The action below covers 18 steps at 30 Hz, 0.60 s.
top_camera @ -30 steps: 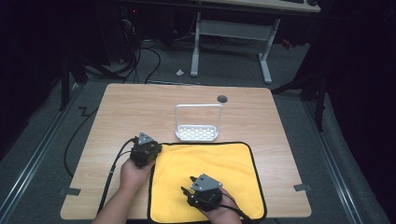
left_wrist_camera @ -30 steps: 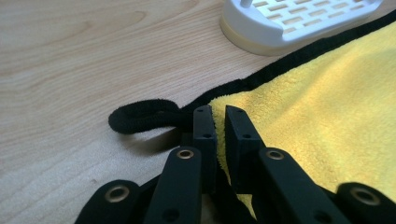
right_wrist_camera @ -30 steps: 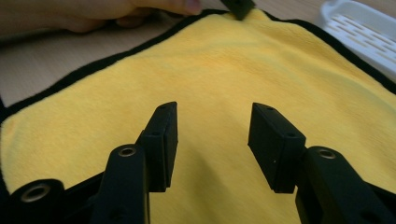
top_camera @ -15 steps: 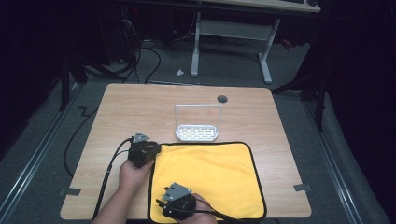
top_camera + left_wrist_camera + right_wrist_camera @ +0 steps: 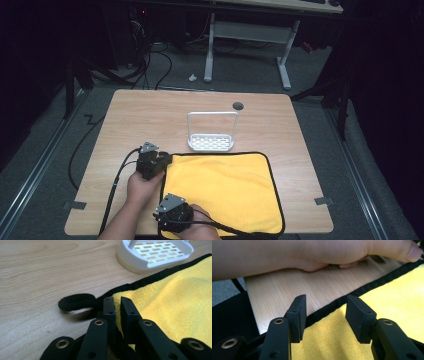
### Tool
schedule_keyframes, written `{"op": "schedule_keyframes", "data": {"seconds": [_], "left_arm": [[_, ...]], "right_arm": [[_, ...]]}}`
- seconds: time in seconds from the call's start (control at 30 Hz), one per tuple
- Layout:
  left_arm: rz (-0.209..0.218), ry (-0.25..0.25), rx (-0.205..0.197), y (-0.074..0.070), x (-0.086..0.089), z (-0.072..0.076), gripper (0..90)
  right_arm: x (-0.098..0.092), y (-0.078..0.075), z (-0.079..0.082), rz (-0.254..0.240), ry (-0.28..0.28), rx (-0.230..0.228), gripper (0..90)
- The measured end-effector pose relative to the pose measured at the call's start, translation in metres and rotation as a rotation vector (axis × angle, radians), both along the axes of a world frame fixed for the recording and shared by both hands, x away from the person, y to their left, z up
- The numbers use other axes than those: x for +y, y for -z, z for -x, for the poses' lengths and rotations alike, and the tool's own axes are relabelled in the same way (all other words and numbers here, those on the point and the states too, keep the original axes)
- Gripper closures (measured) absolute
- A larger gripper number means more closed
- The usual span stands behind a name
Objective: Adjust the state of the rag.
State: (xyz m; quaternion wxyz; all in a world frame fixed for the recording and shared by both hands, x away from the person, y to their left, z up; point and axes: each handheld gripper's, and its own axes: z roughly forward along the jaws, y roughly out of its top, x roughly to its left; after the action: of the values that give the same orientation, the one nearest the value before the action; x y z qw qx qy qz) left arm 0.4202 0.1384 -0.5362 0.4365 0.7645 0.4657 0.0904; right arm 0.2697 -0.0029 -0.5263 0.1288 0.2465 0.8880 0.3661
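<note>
The yellow cloth (image 5: 222,192) lies flat on the near right part of the wooden table (image 5: 150,115), its black hem running round it, and we see its far left corner clamped in our left gripper (image 5: 165,161). In the left gripper view the two jaws stand nearly together with the yellow edge (image 5: 117,312) pinched between them, and a black hanging loop (image 5: 76,301) curls out on the wood at about 10 o'clock from the jaw tips.

Our right gripper (image 5: 174,216) sits over the cloth's near left edge, at 6 o'clock from the left one. In the right gripper view its jaws stand wide apart and press on nothing, with the black hem (image 5: 329,306) crossing between them and our left hand (image 5: 312,253) lying across the table just beyond.

At 12 o'clock from the cloth, just beside its far hem, stands a white slotted rack (image 5: 211,142) with an upright wire handle. Farther back is a small dark round spot (image 5: 238,106) on the table.
</note>
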Motion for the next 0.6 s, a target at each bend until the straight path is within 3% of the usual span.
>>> {"op": "schedule_keyframes", "data": {"seconds": [0.03,0.17,0.37,0.47,0.6], "left_arm": [[0.002,-0.001,0.001,0.0,0.0,0.0,82.9],[0.008,-0.004,0.003,0.0,0.001,0.0,83.0],[0.015,-0.005,0.007,0.0,0.002,-0.001,83.0],[0.019,-0.004,0.01,0.0,0.002,-0.001,83.0],[0.062,0.001,0.037,-0.001,0.007,-0.003,83.2]], "right_arm": [[0.0,0.002,-0.001,0.023,0.0,0.008,53.9],[-0.001,0.002,-0.001,0.026,0.0,0.002,60.4],[-0.003,0.001,-0.004,0.046,0.011,-0.019,82.1],[-0.005,-0.001,-0.005,0.042,0.01,-0.021,84.2],[-0.007,-0.011,-0.003,0.003,0.016,-0.045,84.3]]}}
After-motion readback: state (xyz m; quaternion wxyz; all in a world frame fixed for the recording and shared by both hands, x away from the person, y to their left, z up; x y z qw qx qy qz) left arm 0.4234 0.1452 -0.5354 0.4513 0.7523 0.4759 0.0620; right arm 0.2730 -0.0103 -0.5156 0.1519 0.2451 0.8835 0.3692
